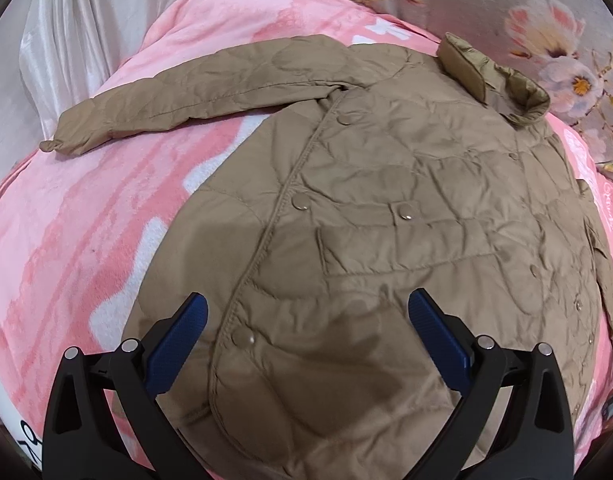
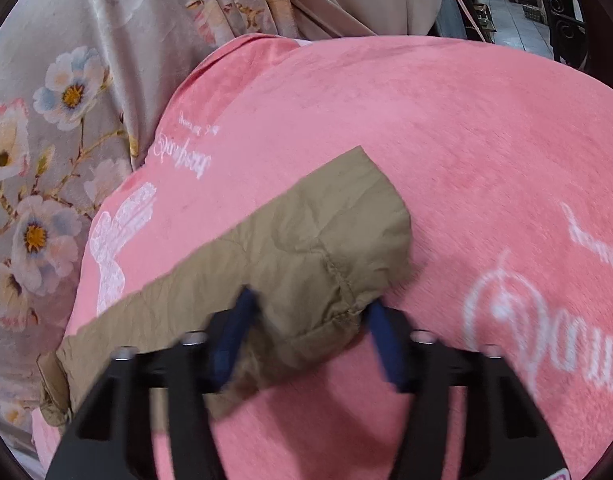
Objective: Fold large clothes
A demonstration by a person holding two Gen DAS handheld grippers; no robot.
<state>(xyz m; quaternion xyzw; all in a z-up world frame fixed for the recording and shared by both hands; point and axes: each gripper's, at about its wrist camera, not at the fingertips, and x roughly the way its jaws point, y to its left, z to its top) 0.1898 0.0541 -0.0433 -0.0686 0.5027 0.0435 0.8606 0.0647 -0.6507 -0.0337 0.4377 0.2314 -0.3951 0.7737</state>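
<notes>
A tan quilted jacket [image 1: 386, 208] lies front up on a pink blanket [image 1: 86, 220], collar at the far right, one sleeve [image 1: 154, 104] stretched out to the far left. My left gripper [image 1: 306, 312] is open and hovers over the jacket's lower front, holding nothing. In the right wrist view the jacket's other sleeve [image 2: 306, 240] lies across the pink blanket [image 2: 466, 140]. My right gripper [image 2: 310, 312] has its blue pads on either side of the sleeve's cuff end; the jaws stand apart with the cloth between them. The view is blurred.
A floral curtain [image 2: 46, 140] hangs beyond the blanket's edge and shows in the left wrist view [image 1: 546, 20]. White satin cloth [image 1: 66, 40] lies at the far left. A tiled floor with dark furniture [image 2: 526, 0] shows at the upper right.
</notes>
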